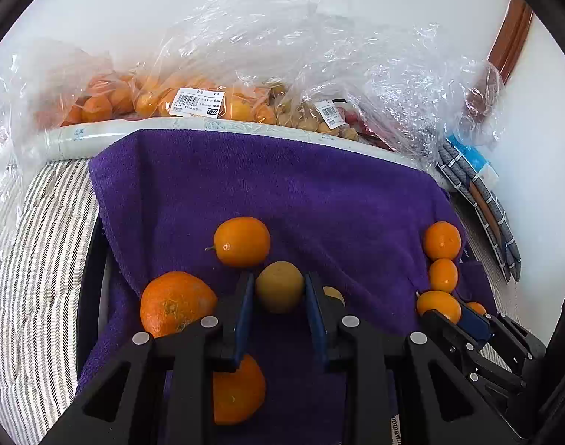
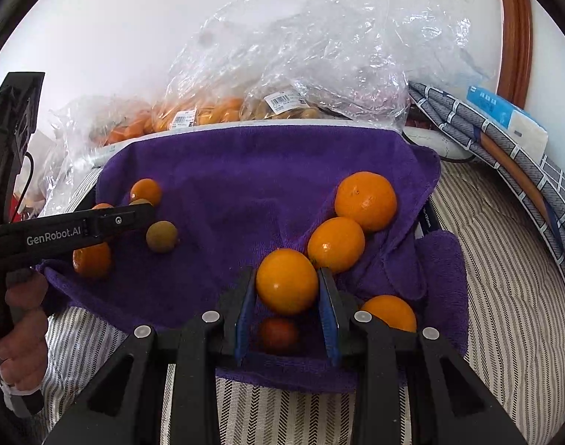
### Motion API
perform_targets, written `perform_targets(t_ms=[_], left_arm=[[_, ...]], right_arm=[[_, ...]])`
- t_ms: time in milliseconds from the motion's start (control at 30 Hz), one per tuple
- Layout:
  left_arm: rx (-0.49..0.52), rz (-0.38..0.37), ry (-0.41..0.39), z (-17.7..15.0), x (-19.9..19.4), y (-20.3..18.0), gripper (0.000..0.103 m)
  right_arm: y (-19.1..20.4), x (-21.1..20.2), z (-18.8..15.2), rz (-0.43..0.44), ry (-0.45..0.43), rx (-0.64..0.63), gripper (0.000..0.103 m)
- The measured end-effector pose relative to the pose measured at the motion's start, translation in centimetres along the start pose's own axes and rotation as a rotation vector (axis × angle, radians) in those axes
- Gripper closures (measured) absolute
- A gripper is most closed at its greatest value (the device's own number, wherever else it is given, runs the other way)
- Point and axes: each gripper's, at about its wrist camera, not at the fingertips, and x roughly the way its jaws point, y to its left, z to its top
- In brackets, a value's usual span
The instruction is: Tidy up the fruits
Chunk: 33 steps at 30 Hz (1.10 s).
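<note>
Between the blue pads of the left tongs (image 1: pixel 278 293) sits a small brownish-yellow fruit (image 1: pixel 279 287), the jaws drawn in against its sides so that it is gripped. Just beyond those tongs lies a small orange (image 1: pixel 241 241); to their left rests a large orange (image 1: pixel 174 302), and part of another orange (image 1: pixel 237 389) shows beneath the jaws. All lie on a purple towel (image 1: pixel 282 185) spread over a striped bed cover (image 1: pixel 33 259).

The right tongs (image 2: pixel 286 289) are likewise closed narrowly on a kumquat-like orange fruit (image 2: pixel 286 281). Just beyond them and to their right two more oranges (image 2: pixel 336 244) (image 2: pixel 365 200) run in a line, the nearer touching the held fruit or close to it. A dark reddish fruit (image 2: pixel 278 335) lies under the jaws. Another brownish fruit (image 2: pixel 162 236) lies well off to their left.

Beyond both tongs, clear plastic bags (image 1: pixel 193 104) of fruit sit at the towel's far edge.

Judging by this, the sorting is in hand, each tool holding one fruit, with several loose ones left. Next each fruit needs lifting clear without nudging its neighbours, then setting beside its own kind; which pile is meant I cannot tell.
</note>
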Motion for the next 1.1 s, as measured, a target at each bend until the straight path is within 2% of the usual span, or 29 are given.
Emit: perform_targets(t_ms=[233, 367, 433, 633, 767, 1000, 1100], left_arm=[[0.000, -0.002, 0.002, 0.0, 0.1, -0.1, 0.074], [-0.012, -0.005, 0.013, -0.1, -0.6, -0.2, 0.066], [-0.008, 0.009, 0.006, -0.3, -1.3, -0.4, 0.058], [-0.025, 0.033, -0.026, -1.0, -4.8, -0.5, 0.050], [-0.050, 0.048, -0.051, -1.8, -8.1, -0.4, 0.049], [-0.069, 0.082, -0.087, -3.7, -13.8, -1.0, 0.049], [-0.058, 0.102, -0.106, -4.9, -16.1, -1.6, 0.046]], right_arm=[[0.0, 0.0, 0.0, 0.004, 0.009, 0.003, 0.068], [0.1, -0.6, 0.0, 0.010, 0.012, 0.004, 0.052], [0.3, -1.2, 0.1, 0.006, 0.003, 0.007, 0.046], [0.6, -4.4, 0.6, 0.002, -0.028, 0.050, 0.034], [0.8, -7.6, 0.9, -0.010, -0.053, 0.078, 0.029], [0.8, -13.8, -0.1, -0.014, -0.057, 0.097, 0.029], [0.8, -16.1, -0.9, -0.020, -0.069, 0.106, 0.029]])
